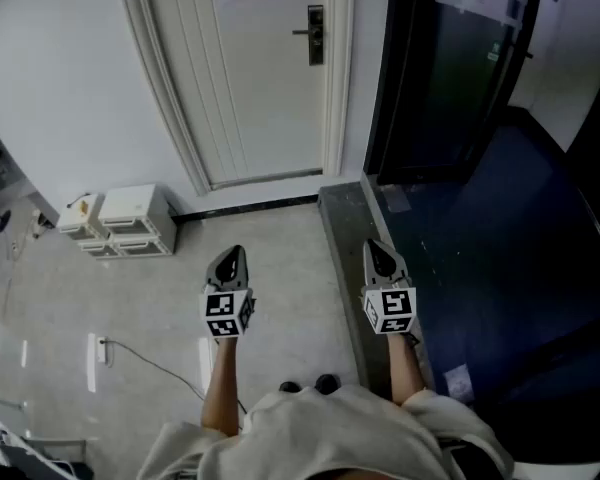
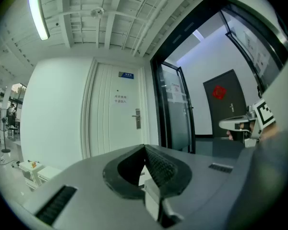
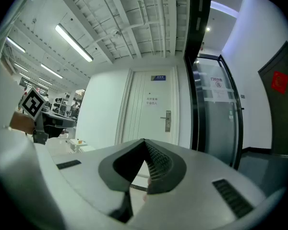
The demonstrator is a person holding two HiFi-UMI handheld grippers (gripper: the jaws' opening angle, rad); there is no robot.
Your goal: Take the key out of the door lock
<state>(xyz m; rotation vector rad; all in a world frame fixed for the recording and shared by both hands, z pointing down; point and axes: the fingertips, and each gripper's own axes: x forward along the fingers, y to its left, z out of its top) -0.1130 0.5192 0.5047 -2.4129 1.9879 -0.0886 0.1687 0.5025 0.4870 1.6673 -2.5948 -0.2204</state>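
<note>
Everything is placed here from the dark metal lock plate with its lever handle (image 1: 315,35), which is set on the right-hand edge of the white panelled door (image 1: 270,68).

Far to the lower left of the lock plate, a low white drawer cabinet (image 1: 130,218) is seen against the wall. The left gripper (image 1: 235,253) is held well short of the lock plate and to its left; its jaws are brought together at the tips, with nothing between them. The key is expected at the lock plate, but it cannot be made out at this range in any view, so its long axis cannot be read either.

The right gripper (image 1: 377,251) is held equally far back, to the right of the lock plate, and its jaws are likewise pressed together and empty. Sideways, it is judged slightly the nearer of the two. To the right of the lock plate a dark glass door (image 1: 450,68) is seen.

The coming move is judged to turn on that gap: the lock plate lies straight ahead, between the two grippers, well apart from both.
</note>
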